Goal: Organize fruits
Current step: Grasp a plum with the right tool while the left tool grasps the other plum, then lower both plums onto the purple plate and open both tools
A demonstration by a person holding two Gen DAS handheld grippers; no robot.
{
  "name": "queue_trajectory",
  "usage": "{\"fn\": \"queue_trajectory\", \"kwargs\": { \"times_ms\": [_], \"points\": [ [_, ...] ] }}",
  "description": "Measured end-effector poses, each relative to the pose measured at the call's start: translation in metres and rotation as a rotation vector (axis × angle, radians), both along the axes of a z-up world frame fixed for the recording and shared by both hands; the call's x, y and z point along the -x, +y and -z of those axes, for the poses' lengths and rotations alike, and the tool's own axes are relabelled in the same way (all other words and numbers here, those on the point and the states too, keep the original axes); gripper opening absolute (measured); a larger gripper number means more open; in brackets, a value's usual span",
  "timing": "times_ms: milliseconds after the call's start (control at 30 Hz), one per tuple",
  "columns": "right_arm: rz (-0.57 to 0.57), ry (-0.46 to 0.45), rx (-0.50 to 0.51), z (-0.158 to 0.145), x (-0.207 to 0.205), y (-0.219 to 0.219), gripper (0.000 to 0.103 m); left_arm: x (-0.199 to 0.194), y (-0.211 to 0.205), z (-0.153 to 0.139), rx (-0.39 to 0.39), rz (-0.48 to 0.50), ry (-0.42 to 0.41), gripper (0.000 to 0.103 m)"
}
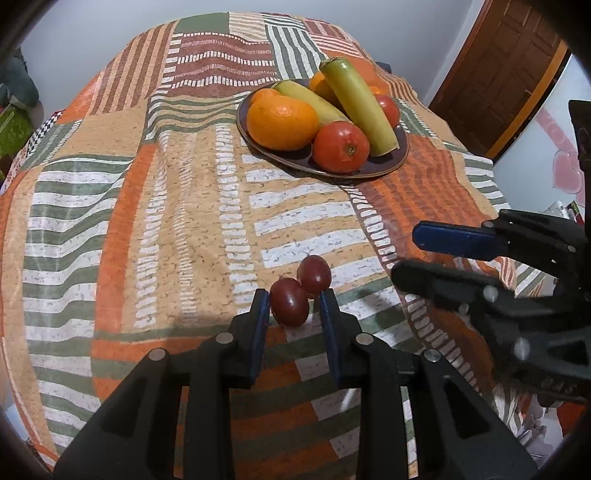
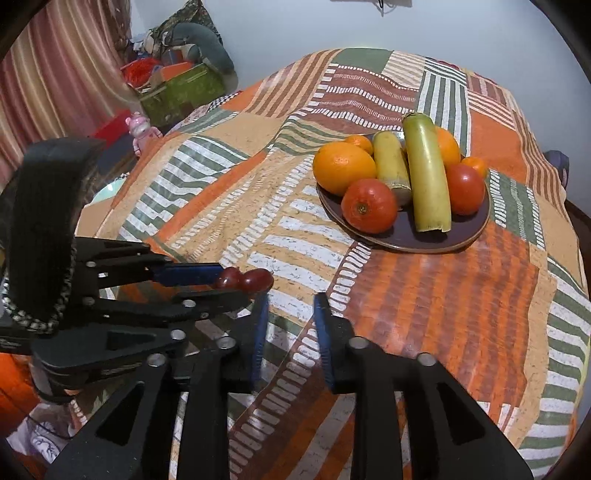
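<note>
Here, striped tablecloth (image 1: pixel 147 229) by white wall (image 2: pixel 295 29); left gripper (image 1: pixel 293 306) brackets grapes (image 1: pixel 299 291) unclenched, right gripper (image 2: pixel 290 310) released.

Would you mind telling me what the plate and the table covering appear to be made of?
The plate looks like glazed ceramic: dark brown, glossy, with a lighter rim catching the light; glass cannot be excluded. The table covering appears to be a printed cloth under a shiny plastic-like layer, judging by its draped wrinkles and soft glare.

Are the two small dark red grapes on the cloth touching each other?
Touching. The left wrist view shows the nearer dark red grape pressed against the farther grape with no cloth visible between them, just ahead of the open left gripper.
</note>
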State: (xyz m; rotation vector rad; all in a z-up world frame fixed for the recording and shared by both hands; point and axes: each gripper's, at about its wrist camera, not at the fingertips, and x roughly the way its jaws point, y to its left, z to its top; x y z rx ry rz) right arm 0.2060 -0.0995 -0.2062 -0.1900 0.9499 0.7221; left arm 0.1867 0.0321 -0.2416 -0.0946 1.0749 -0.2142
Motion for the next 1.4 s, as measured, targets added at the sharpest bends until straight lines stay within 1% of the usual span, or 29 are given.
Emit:
{"fn": "queue_trajectory", "kwargs": {
  "times_ms": [33, 100, 233, 367, 600, 667, 700, 733, 867, 1033, 1233, 1400],
  "points": [
    [-0.001, 0.001, -0.001, 0.0, 0.0, 0.001, 0.035, 0.001, 0.0, -0.001, -0.003, 0.002, -0.01, 0.024],
    [-0.01, 0.004, 0.002, 0.002, -0.001, 0.005, 0.035, 0.003, 0.001, -0.003, -0.009, 0.001, -0.019, 0.021],
    [-0.029, 0.013, 0.004, 0.005, -0.004, 0.015, 0.035, 0.009, 0.009, -0.008, -0.006, -0.011, -0.033, 0.02],
    [-0.05, 0.02, 0.015, 0.01, -0.007, 0.029, 0.035, 0.016, 0.025, -0.013, -0.005, -0.047, -0.047, 0.02],
    [-0.095, 0.06, 0.085, 0.029, -0.014, 0.054, 0.035, 0.025, 0.045, -0.017, 0.002, -0.084, -0.054, 0.02],
    [-0.094, 0.055, 0.087, 0.027, -0.014, 0.055, 0.031, 0.026, 0.045, -0.019, 0.004, -0.082, -0.059, 0.02],
    [-0.091, 0.049, 0.087, 0.026, -0.014, 0.054, 0.026, 0.026, 0.044, -0.02, 0.004, -0.079, -0.061, 0.02],
    [-0.088, 0.048, 0.084, 0.025, -0.014, 0.053, 0.024, 0.025, 0.043, -0.02, 0.003, -0.077, -0.064, 0.02],
    [-0.064, 0.029, 0.05, 0.016, -0.013, 0.04, 0.024, 0.023, 0.035, -0.027, 0.01, -0.062, -0.081, 0.02],
    [0.008, -0.015, 0.001, -0.003, -0.017, 0.01, 0.024, 0.015, 0.022, -0.04, 0.024, -0.039, -0.108, 0.02],
    [0.101, -0.073, -0.036, -0.024, -0.03, -0.029, 0.024, -0.005, 0.003, -0.056, 0.039, -0.015, -0.144, 0.02],
    [0.153, -0.107, -0.059, -0.033, -0.043, -0.049, 0.025, -0.03, -0.013, -0.065, 0.036, 0.009, -0.163, 0.02]
  ]
}}
